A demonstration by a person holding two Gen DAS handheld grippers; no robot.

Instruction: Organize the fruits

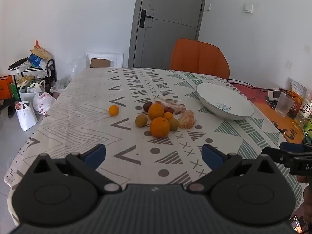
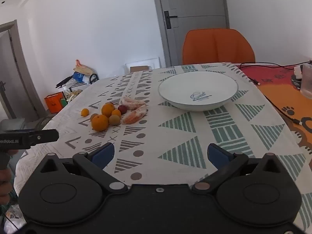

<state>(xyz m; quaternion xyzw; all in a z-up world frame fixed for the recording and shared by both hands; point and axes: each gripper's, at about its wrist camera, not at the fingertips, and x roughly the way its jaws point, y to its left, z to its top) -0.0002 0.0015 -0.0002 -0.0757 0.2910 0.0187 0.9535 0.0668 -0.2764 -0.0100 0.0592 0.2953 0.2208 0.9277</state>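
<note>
A pile of fruit lies mid-table: two large oranges [image 1: 159,127] [image 2: 99,123], small tangerines, greenish round fruits [image 1: 141,120], a dark red plum [image 2: 122,109] and peeled citrus pieces [image 1: 187,119] [image 2: 135,116]. One small tangerine [image 1: 113,110] [image 2: 85,112] sits apart to the left. An empty white bowl [image 1: 243,115] [image 2: 169,97] stands to the right of the pile. My left gripper [image 1: 154,154] is open above the near cloth, short of the fruit. My right gripper [image 2: 160,153] is open too, nearer the bowl, holding nothing.
An orange chair [image 1: 198,58] [image 2: 217,46] stands behind the table [image 2: 185,136]. Cables, a glass [image 1: 283,105] and bottles crowd the right edge. Bags and boxes [image 1: 29,89] clutter the floor at left. A grey door [image 1: 165,23] is shut behind.
</note>
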